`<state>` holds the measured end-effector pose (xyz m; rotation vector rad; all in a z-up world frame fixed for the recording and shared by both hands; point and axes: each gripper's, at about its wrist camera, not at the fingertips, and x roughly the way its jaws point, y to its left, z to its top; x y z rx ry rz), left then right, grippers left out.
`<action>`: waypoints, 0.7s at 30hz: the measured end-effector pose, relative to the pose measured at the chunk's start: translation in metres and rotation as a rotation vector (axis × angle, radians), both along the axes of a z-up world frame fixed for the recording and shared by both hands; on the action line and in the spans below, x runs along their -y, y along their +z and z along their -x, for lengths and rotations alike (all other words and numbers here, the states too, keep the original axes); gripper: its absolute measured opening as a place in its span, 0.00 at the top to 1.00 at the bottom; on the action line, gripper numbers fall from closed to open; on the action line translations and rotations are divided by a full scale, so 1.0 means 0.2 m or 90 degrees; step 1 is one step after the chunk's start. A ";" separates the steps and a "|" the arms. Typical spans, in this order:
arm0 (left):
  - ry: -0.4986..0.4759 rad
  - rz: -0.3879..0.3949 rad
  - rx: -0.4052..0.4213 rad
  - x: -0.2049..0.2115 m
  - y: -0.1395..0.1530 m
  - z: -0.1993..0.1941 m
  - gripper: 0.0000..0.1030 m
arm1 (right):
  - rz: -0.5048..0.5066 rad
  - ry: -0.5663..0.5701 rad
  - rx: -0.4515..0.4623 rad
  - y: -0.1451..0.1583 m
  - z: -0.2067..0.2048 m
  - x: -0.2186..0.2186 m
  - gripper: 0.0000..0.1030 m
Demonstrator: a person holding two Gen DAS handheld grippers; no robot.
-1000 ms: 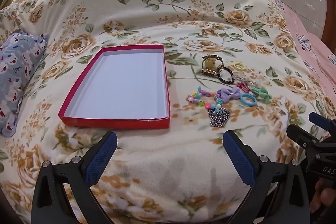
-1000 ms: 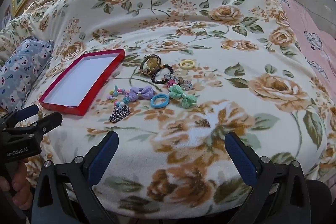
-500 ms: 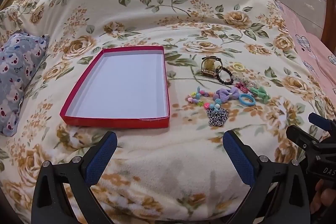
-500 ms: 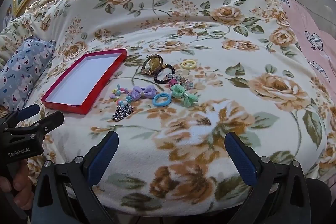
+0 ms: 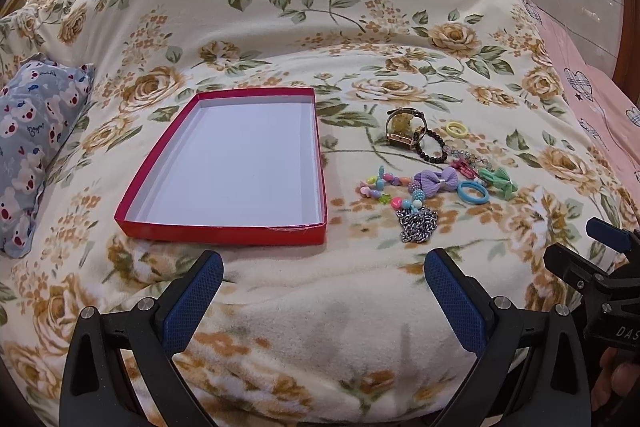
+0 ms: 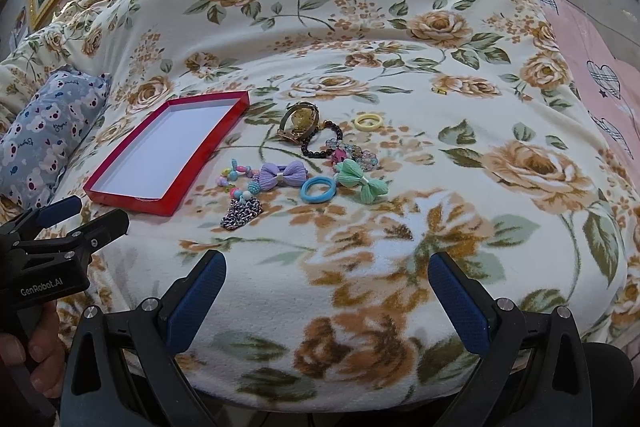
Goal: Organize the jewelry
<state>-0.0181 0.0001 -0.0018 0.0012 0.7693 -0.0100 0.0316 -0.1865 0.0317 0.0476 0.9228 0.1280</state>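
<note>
A floral blanket (image 5: 320, 39) covers the bed, and all the jewelry lies on it in a loose cluster toward its near right part, just right of a shallow red box (image 5: 224, 227) with a white floor that holds nothing. The box sits left of the blanket's middle, its long sides running away from the near edge. At the far end of the cluster a gold watch (image 5: 402, 125) stands on its band, touching a black bead bracelet (image 5: 434, 147); a pale yellow ring (image 5: 456, 129) lies just right of them. Nearer, a purple bow (image 5: 436, 181) lies between a string of colourful beads (image 5: 384, 185) on its left and a blue ring (image 5: 473, 192) on its right, with a green bow (image 5: 498, 181) beyond the blue ring and some pink and clear beads (image 6: 352, 155) just behind it. A silver chain (image 5: 418, 225) lies bunched at the near end of the cluster, closest to the blanket's near edge. The left gripper (image 5: 320, 299) hangs over the near edge in front of the box's right corner, its blue-padded fingers spread wide and holding nothing. The right gripper (image 6: 324, 299) hangs over the near edge further right, in front of the cluster, likewise spread wide and empty. A grey patterned pillow (image 5: 32, 139) rests at the blanket's left edge, and a pink sheet (image 5: 600, 99) shows past its right edge.
</note>
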 end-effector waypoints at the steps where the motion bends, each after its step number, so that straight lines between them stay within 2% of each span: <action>1: 0.000 0.000 0.000 0.00 0.00 0.00 0.01 | 0.000 0.000 0.000 0.00 0.00 0.00 0.01; 21: -0.001 -0.002 0.006 0.01 0.01 0.01 0.01 | -0.011 0.004 0.013 0.03 0.01 0.00 0.01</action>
